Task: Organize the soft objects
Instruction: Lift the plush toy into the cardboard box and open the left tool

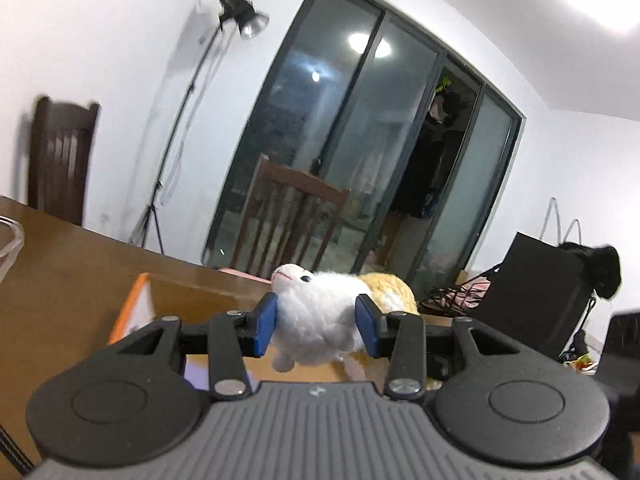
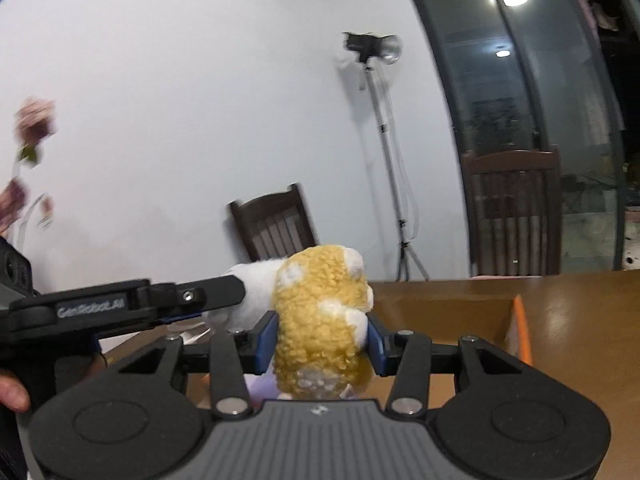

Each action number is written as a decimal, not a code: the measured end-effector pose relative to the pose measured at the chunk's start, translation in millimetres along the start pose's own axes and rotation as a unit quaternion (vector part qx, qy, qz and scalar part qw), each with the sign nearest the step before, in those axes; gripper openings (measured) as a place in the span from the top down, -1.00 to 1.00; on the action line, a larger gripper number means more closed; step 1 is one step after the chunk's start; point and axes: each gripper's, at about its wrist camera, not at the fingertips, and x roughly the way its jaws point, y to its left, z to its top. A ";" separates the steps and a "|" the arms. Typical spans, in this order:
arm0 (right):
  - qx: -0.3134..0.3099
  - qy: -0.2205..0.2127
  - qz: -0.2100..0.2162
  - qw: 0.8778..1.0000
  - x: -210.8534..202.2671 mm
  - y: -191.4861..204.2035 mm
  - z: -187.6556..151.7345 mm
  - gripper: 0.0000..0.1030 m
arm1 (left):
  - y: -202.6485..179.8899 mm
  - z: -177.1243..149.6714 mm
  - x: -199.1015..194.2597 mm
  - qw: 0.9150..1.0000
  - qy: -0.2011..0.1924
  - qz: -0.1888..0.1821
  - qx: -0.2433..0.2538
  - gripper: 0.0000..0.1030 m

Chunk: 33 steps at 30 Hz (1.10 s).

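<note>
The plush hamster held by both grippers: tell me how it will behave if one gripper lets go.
The plush hamster looks soft: the left gripper dents its white front, and the right gripper squeezes its yellow rear. It will probably sag or swing from the remaining grip rather than stay level. Its fuzzy pile likely resists slipping, and a drop onto the table should not harm it.

Two close wrist views, shared plush toy (image 1: 316,316)

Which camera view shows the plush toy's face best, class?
The left wrist view. There the plush toy shows its white head with eye and pink mouth, clamped by the left gripper. The right wrist view shows only its yellow woolly rear, clamped by the right gripper; the face is hidden.
</note>
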 end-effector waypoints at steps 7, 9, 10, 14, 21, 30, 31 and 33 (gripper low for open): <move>0.095 0.063 -0.072 0.991 86.4 -84.5 16.7 0.13 | 14.8 23.6 149.5 0.993 0.117 -0.020 0.014 0.17; 0.109 0.085 -0.097 0.986 105.9 -100.3 15.2 0.13 | 21.1 15.7 182.0 0.989 0.144 -0.017 0.008 0.17; 0.108 0.096 -0.111 0.983 114.9 -106.0 13.9 0.13 | 23.0 10.6 195.9 0.988 0.156 -0.017 0.007 0.17; 0.089 0.129 -0.151 0.976 140.1 -112.9 11.1 0.05 | 29.5 -6.1 222.3 0.984 0.180 -0.014 0.013 0.15; 0.035 0.128 -0.180 0.975 164.9 -106.4 14.1 -0.20 | 33.5 -13.0 218.0 0.983 0.183 -0.012 -0.002 -0.04; 0.050 0.090 -0.144 0.984 121.0 -101.4 20.2 -0.26 | 15.5 16.0 161.4 0.991 0.130 0.027 0.032 -0.43; 0.048 0.082 -0.142 0.985 110.1 -96.6 24.3 -0.27 | 12.6 20.5 151.2 0.991 0.124 0.035 0.040 -0.43; 0.041 0.067 -0.136 0.988 88.7 -85.3 31.7 -0.32 | 4.1 28.8 122.3 0.992 0.100 0.048 0.060 -0.48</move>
